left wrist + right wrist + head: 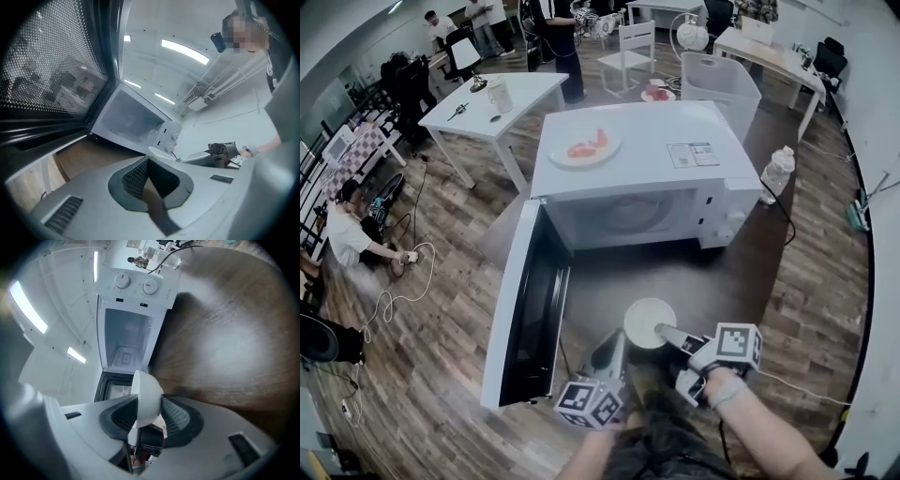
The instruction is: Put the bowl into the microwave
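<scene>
The white microwave (pixel 637 159) stands ahead of me with its door (pixel 530 300) swung wide to the left and its cavity (pixel 623 216) empty. My right gripper (pixel 670 335) is shut on the rim of a white bowl (pixel 647 321), held in front of the opening. In the right gripper view the bowl (pixel 145 387) stands on edge between the pads of the right gripper (pixel 149 403), facing the cavity (pixel 126 338). My left gripper (pixel 609 356) is beside it on the left, shut and holding nothing. The left gripper view shows the left gripper (pixel 149 161), the door (pixel 51 84) and the bowl (pixel 159 152).
A plate with red food (pixel 584 148) lies on the microwave's top. A plastic bottle (pixel 776 173) stands to its right and a white bin (pixel 720 84) behind it. A white table (pixel 492 103) is at the back left, and a person (pixel 347 234) sits on the floor at left.
</scene>
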`<state>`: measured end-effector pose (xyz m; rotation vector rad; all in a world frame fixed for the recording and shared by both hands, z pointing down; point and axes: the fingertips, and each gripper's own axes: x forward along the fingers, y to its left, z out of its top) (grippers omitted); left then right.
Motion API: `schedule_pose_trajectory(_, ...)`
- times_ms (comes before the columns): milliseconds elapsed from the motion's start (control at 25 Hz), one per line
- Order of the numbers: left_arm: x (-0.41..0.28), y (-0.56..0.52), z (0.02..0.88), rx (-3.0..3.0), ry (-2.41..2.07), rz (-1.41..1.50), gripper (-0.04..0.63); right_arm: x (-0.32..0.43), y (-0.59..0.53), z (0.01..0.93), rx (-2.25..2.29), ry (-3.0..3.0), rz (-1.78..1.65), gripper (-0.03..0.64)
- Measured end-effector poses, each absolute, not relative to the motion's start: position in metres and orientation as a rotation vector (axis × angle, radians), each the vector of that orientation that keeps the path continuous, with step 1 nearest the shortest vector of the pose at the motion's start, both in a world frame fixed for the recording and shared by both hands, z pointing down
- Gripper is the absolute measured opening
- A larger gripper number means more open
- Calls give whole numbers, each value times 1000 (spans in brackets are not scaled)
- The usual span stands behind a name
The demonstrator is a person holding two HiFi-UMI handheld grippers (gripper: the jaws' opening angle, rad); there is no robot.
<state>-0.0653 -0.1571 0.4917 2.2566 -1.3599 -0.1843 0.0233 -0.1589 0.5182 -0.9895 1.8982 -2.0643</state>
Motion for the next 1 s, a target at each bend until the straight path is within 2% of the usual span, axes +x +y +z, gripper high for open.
schedule_pose_trajectory(1000,-74,-271,481,2239,-1465,-240,0,5,-297,501,-1017,1913,-1951,143)
